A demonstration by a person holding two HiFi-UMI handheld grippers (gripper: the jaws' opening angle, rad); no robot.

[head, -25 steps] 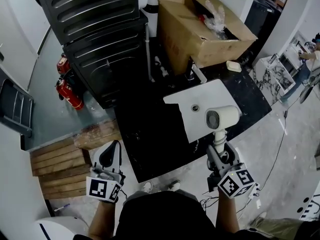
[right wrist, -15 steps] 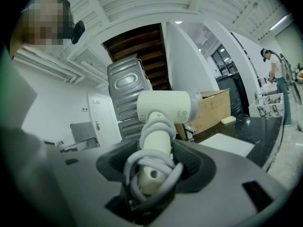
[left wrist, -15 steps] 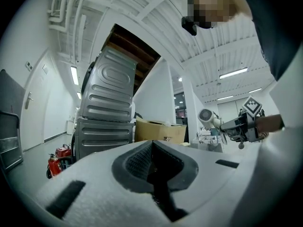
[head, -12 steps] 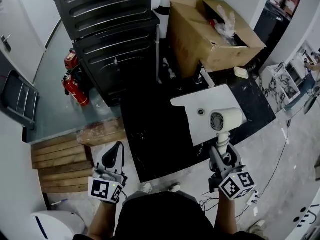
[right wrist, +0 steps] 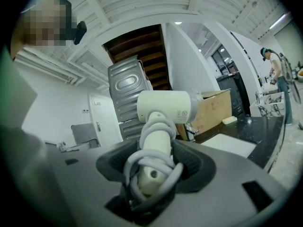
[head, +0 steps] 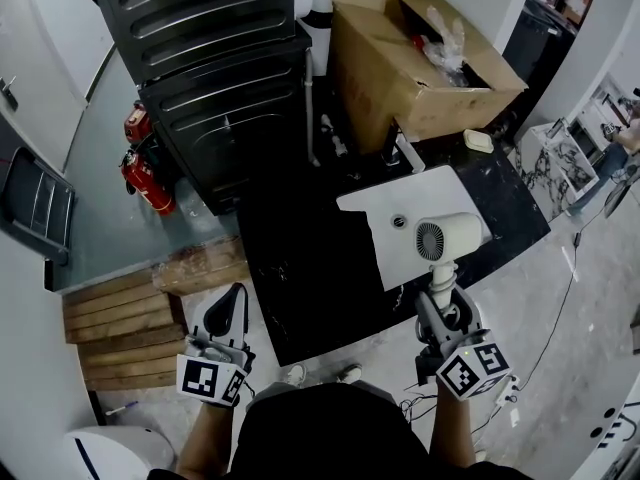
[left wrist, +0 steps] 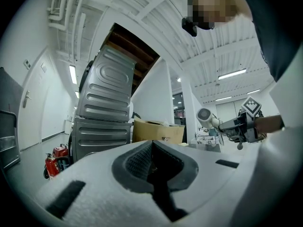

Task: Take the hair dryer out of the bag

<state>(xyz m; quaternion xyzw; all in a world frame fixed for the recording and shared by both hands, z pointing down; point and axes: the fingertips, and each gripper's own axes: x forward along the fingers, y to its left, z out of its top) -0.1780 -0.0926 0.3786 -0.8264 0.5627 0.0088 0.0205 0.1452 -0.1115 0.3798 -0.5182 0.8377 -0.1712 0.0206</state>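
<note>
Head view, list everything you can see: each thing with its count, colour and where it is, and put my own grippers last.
hair dryer: 1, cream, held up over the white slab, cord wound round its handle
white slab: 1, white, lying on the counter
counter: 1, black marbled, centre
cardboard box: 1, brown, open, top of view
clear plastic: 1 bundle, transparent, inside the box
small block: 1, pale, on the counter beside the box
ribbed metal units: 2, dark grey, stacked, upper left
fire extinguishers: 2, red, on the floor at left
wooden pallets: brown, lower left
left gripper: 1, shut, empty, lower left
right gripper: 1, shut on the hair dryer's handle, lower right
</note>
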